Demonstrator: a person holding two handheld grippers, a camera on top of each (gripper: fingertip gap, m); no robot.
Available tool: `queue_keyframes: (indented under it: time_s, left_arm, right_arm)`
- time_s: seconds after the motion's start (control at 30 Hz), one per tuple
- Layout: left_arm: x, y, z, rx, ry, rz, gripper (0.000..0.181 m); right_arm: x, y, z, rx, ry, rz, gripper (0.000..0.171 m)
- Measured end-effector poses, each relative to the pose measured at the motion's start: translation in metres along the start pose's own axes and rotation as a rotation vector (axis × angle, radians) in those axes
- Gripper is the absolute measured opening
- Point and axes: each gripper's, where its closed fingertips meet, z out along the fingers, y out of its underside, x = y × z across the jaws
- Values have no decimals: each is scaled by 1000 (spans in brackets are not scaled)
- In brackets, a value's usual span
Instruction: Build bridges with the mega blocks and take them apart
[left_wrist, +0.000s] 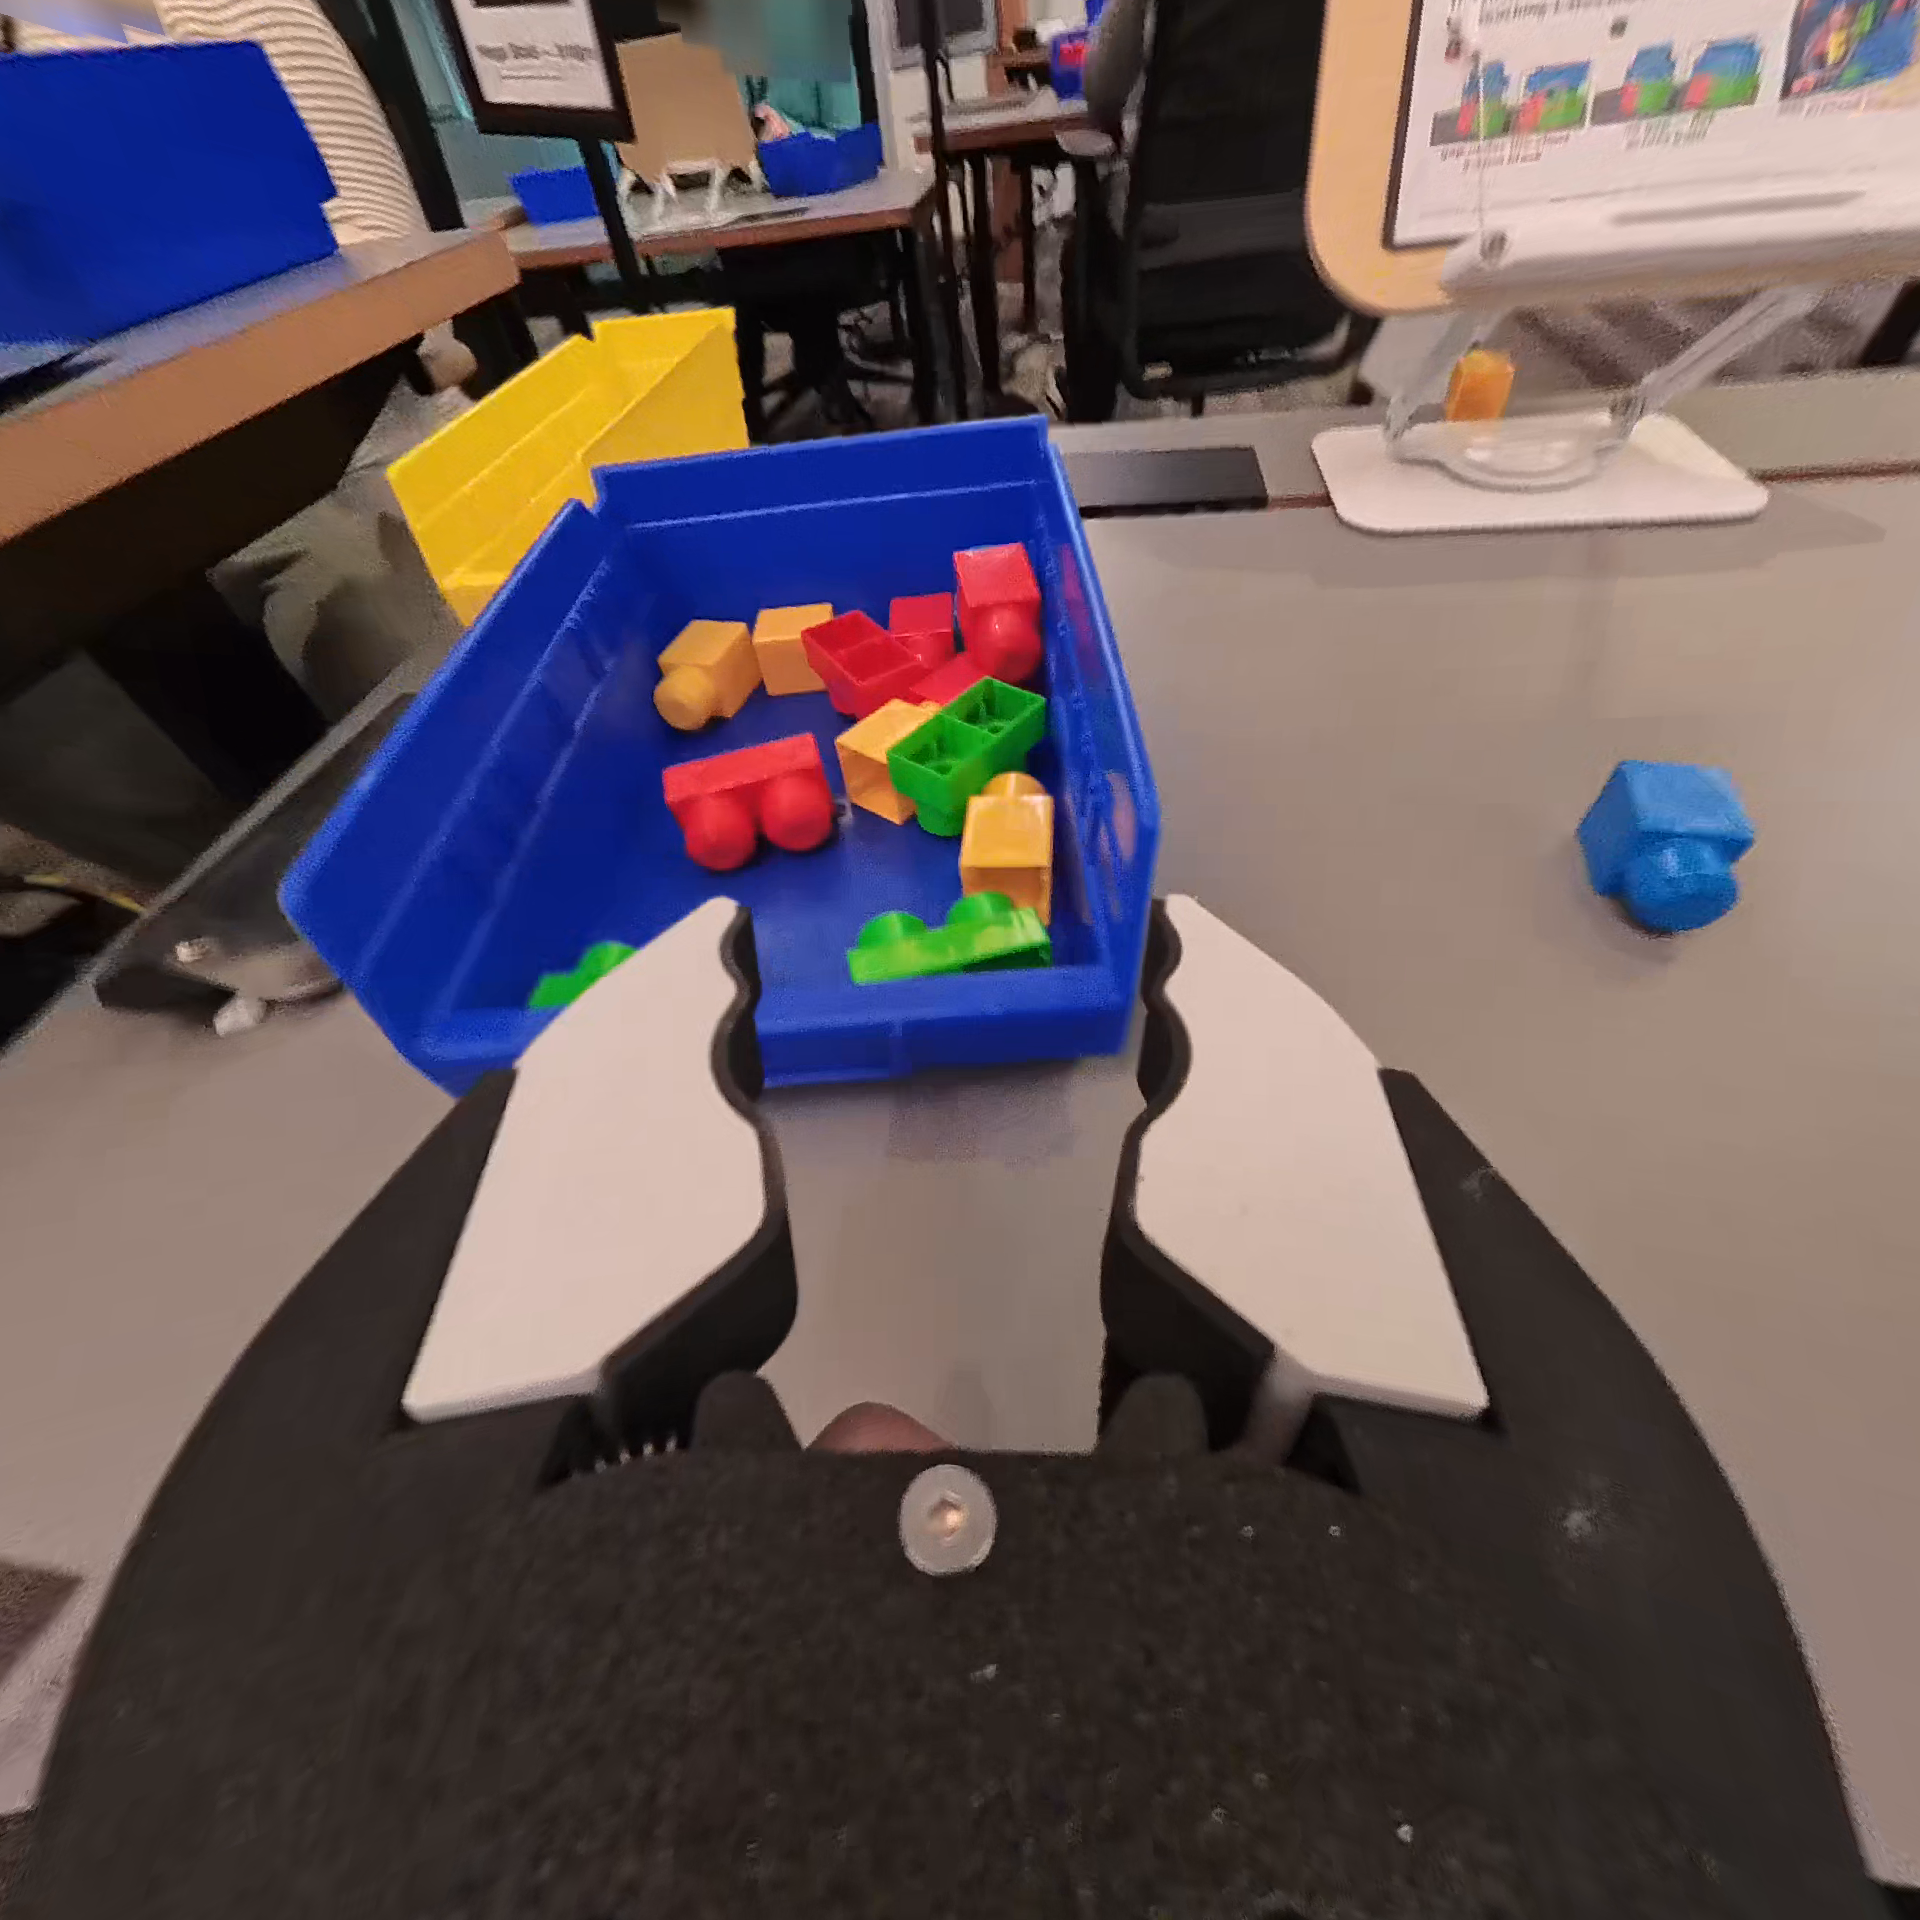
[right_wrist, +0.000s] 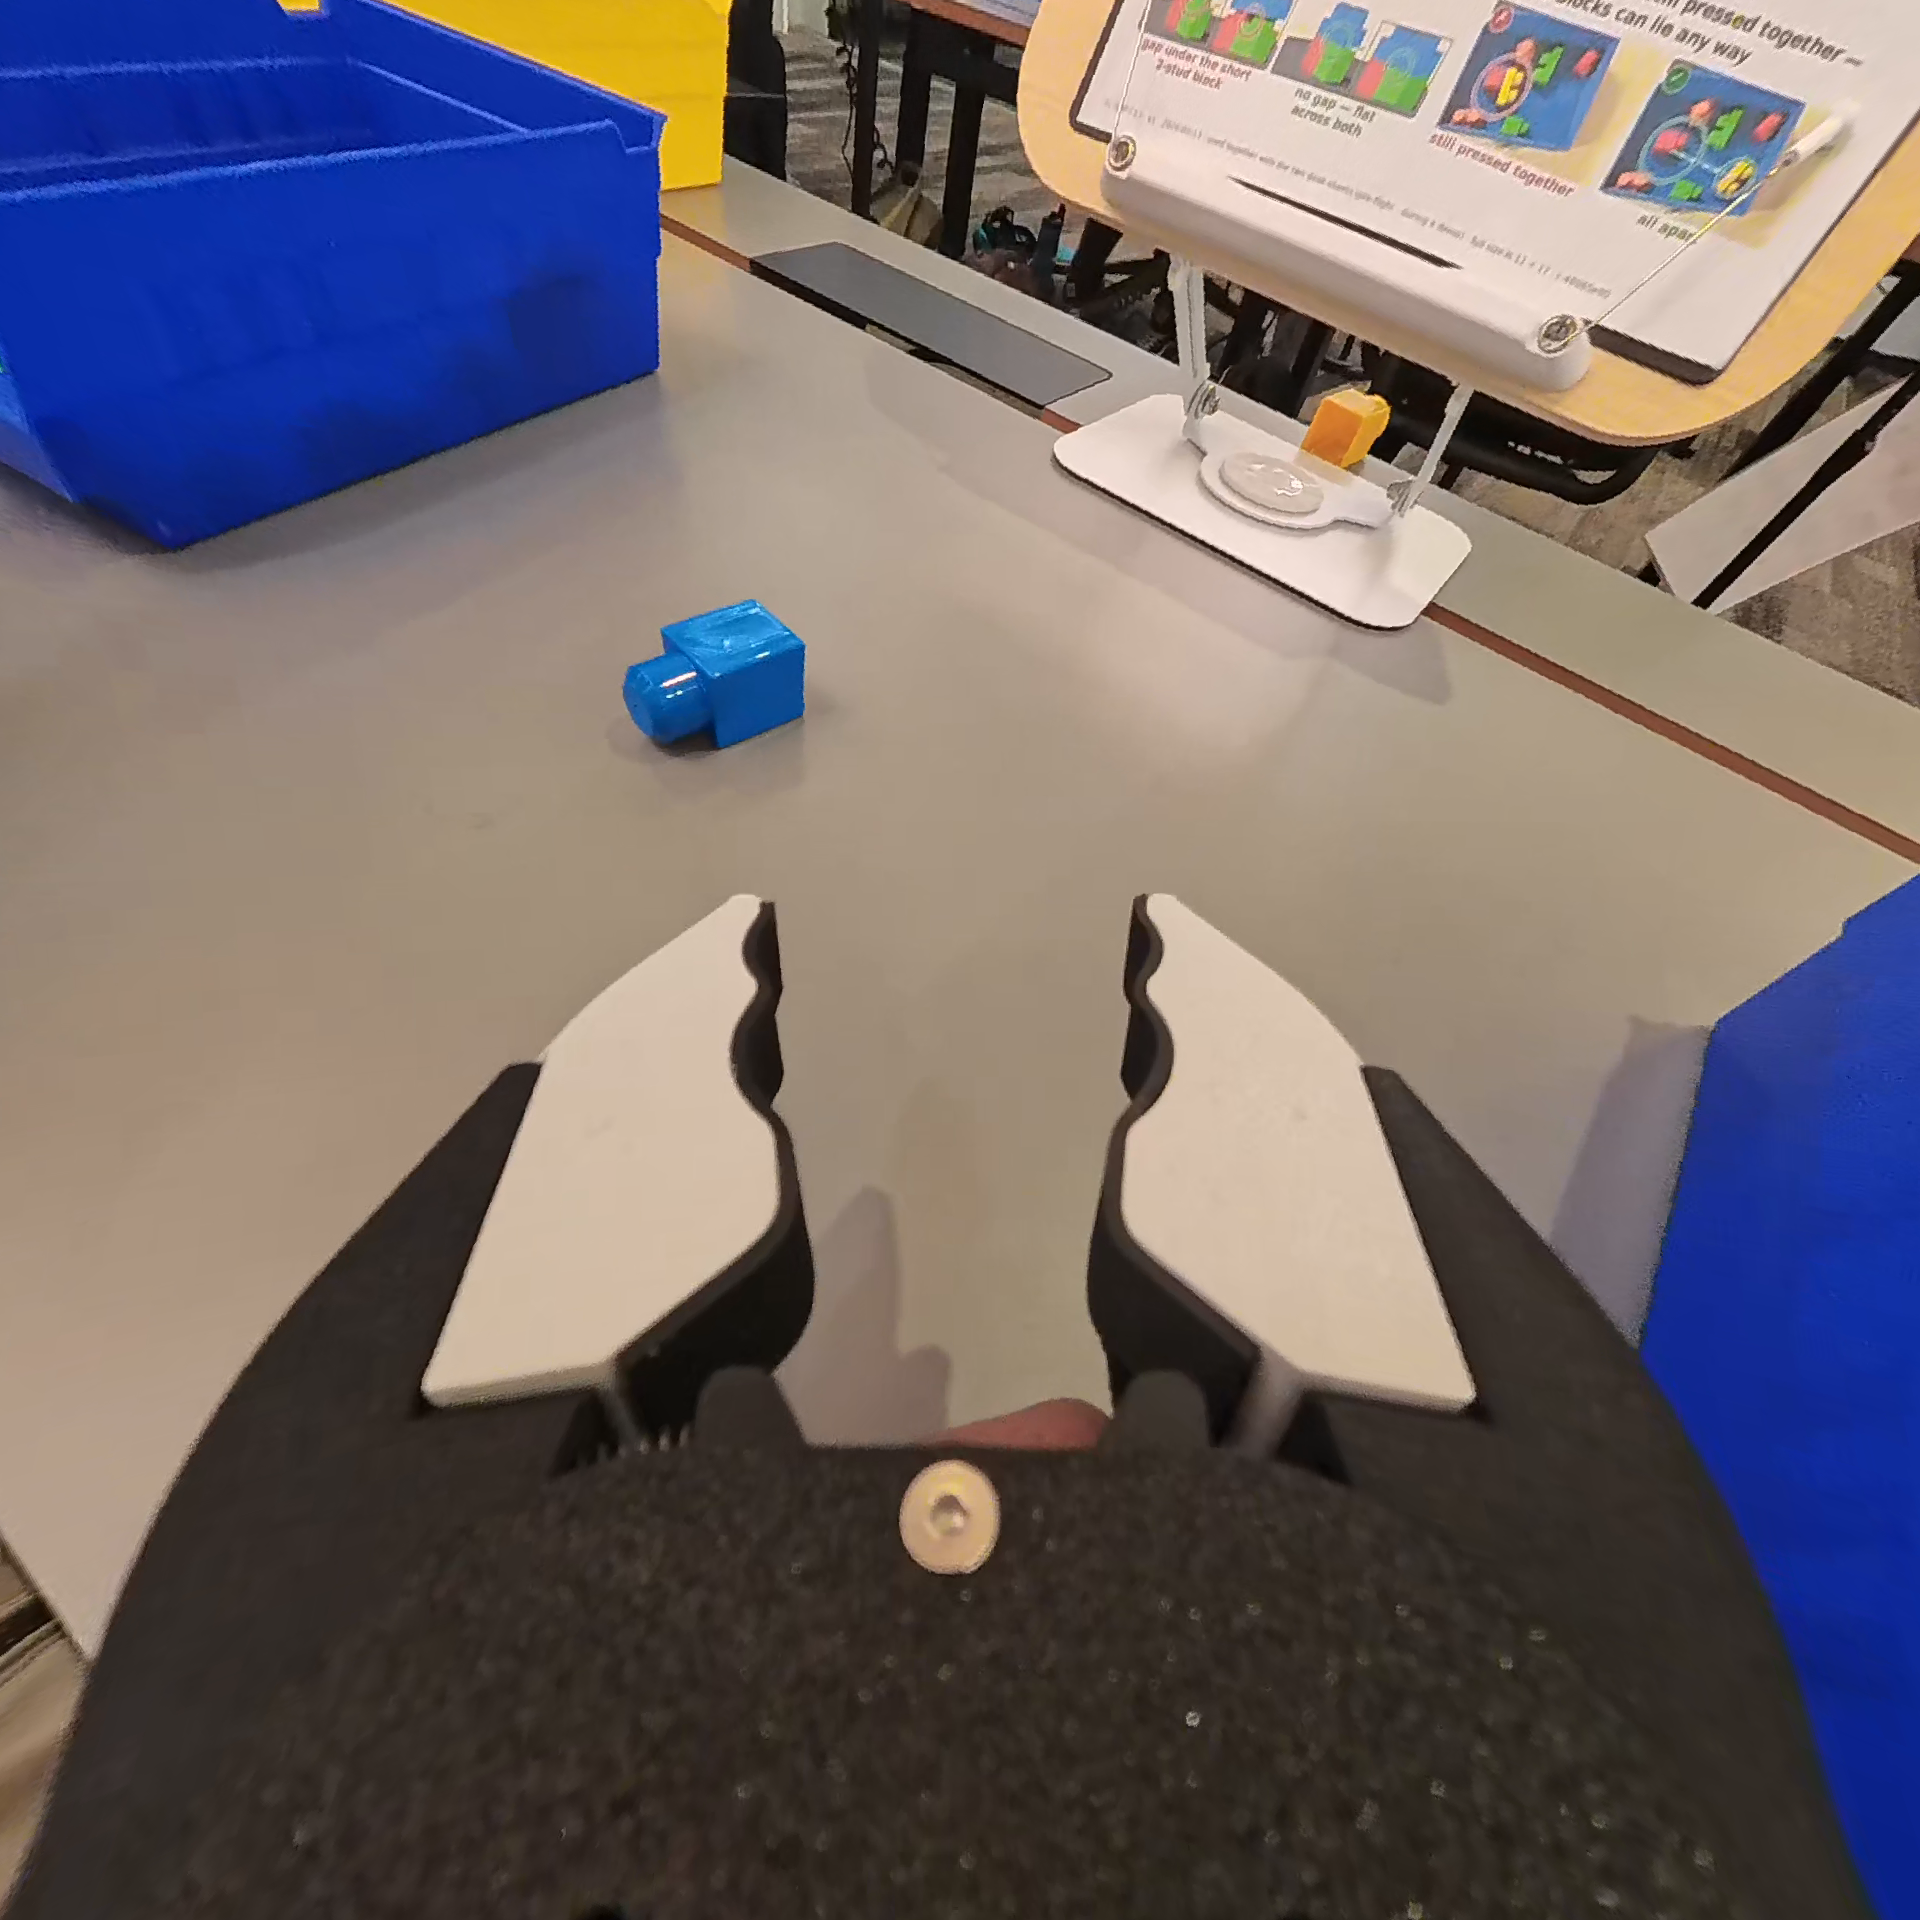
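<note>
1. Now both our grippers, left gripper (left_wrist: 945, 935) and right gripper (right_wrist: 951, 925), gape wide and hold nothing.
2. Our blue block (right_wrist: 717, 675) lies sideways on the table (right_wrist: 1143, 790); the rest sit in the blue bin (left_wrist: 488, 831).
3. We might knock the block rolling, because it rests on its side.

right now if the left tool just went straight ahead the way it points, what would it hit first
Most likely the near wall of the blue bin, which sits right beyond the open left tool. If the tool rides above the rim, it would pass over the green block instead; height is unclear.

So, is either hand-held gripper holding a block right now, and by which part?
Nothing is held. The left hand-held gripper and the right hand-held gripper are both open and empty; the blue block lies untouched.
</note>
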Motion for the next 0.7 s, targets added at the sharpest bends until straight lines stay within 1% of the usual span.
queue_keyframes:
  time_s: [0.13,0.17,0.23,0.3,0.33,0.4,0.43,0.53,0.57,0.6,0.7]
  left_arm:
    - [-24,-11,44,-167,94,91,74]
    - [-31,-13,57,-212,112,120,73]
    - [-50,-19,86,-278,115,213,73]
    - [-58,-16,110,-387,178,298,73]
    - [-58,-13,119,-438,230,357,73]
    - [-74,-19,142,-480,221,524,72]
    - [-74,-18,149,-499,279,611,68]
    - [-83,5,161,-692,391,852,72]
    - [-89,13,165,-757,396,927,72]
    - [-92,23,165,-831,427,976,73]
    - [-93,46,168,-971,505,1021,72]
  right_arm:
    - [0,2,2,-5,-4,-9,63]
    - [0,2,2,-6,-10,-3,62]
    - [0,3,3,-7,-18,5,62]
    - [3,5,3,-13,-16,6,62]
    - [4,5,3,-13,-14,9,62]
    - [7,4,2,-11,-11,18,62]
    - [8,4,2,-10,-10,21,62]
    - [10,4,1,-9,-6,21,62]
    - [10,4,2,-11,-6,20,62]
    - [9,4,2,-11,-6,19,62]
    - [9,3,1,-11,-6,16,62]
